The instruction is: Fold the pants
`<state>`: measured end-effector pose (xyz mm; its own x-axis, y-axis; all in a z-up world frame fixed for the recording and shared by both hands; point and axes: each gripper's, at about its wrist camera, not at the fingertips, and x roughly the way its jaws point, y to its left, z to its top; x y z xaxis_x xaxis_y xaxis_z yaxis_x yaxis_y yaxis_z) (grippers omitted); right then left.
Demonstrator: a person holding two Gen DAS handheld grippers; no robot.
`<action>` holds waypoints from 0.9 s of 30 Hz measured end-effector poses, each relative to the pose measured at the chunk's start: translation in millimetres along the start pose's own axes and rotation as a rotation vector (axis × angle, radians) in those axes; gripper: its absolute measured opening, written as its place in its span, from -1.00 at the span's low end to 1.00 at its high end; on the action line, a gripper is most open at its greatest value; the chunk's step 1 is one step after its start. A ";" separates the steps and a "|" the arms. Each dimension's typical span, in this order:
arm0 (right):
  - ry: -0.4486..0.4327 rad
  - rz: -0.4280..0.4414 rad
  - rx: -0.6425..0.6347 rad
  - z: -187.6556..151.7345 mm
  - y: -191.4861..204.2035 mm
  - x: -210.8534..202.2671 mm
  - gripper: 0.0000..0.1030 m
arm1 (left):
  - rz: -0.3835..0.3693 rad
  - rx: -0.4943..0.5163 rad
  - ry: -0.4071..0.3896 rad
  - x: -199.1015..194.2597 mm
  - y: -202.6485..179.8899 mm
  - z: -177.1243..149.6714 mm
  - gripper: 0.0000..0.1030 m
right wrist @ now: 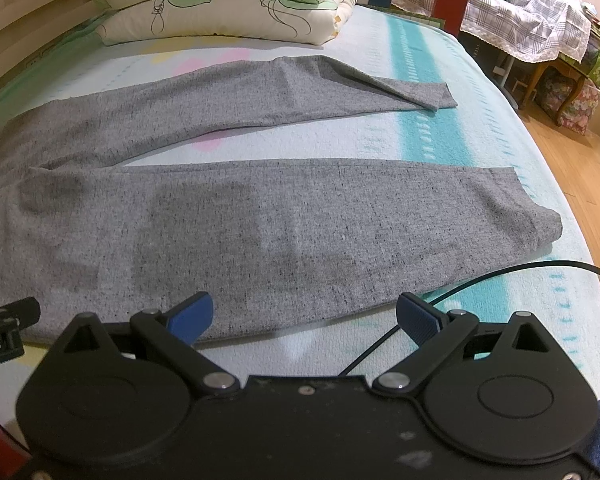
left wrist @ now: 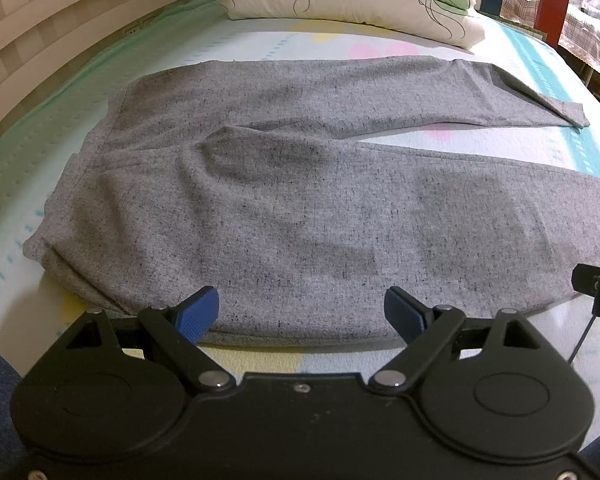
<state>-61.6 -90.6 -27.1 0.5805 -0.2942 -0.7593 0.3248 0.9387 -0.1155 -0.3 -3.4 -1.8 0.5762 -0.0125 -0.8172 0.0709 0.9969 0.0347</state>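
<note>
Grey speckled pants [left wrist: 284,208] lie flat on the bed with the waistband at the left and both legs stretched to the right, spread apart in a V. My left gripper [left wrist: 302,312] is open and empty, hovering over the near edge of the near leg by the hip. My right gripper [right wrist: 304,318] is open and empty over the near edge of the same leg [right wrist: 260,224], further toward the cuff [right wrist: 540,216]. The far leg's cuff [right wrist: 436,94] is slightly twisted.
The bed sheet [left wrist: 480,152] is pale with teal and pink patches. Pillows [right wrist: 220,12] lie at the far side. A headboard [left wrist: 40,40] runs on the left. A black cable [right wrist: 500,272] trails over the sheet. A covered table [right wrist: 532,12] and wooden floor [right wrist: 588,184] are on the right.
</note>
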 end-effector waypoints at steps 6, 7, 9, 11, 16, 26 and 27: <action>0.002 -0.002 -0.003 0.0 0.3 0.4 0.98 | 0.000 0.001 0.001 -0.4 -0.6 0.0 0.76; 0.001 -0.002 -0.002 0.1 0.5 0.3 0.98 | 0.001 0.000 0.001 -0.6 -0.5 -0.1 0.76; 0.001 -0.001 -0.002 0.1 0.5 0.5 0.98 | 0.001 0.000 0.001 -0.5 -0.5 -0.1 0.76; 0.001 -0.001 -0.002 0.1 0.5 0.5 0.98 | 0.001 0.000 0.001 -0.3 -0.5 0.0 0.76; 0.003 0.003 -0.001 0.2 0.4 0.6 0.98 | 0.004 -0.004 0.000 -0.5 -0.3 0.7 0.75; 0.009 -0.002 0.016 0.7 -0.9 2.6 0.98 | 0.018 0.030 -0.028 -3.4 -5.4 0.4 0.71; 0.011 0.001 0.016 0.7 -0.8 2.9 0.98 | 0.017 0.032 -0.030 -3.7 -5.6 0.3 0.71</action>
<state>-59.7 -92.3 -28.8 0.5725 -0.2909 -0.7666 0.3358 0.9361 -0.1044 -2.5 -8.9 1.2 0.6014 0.0014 -0.7989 0.0867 0.9940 0.0670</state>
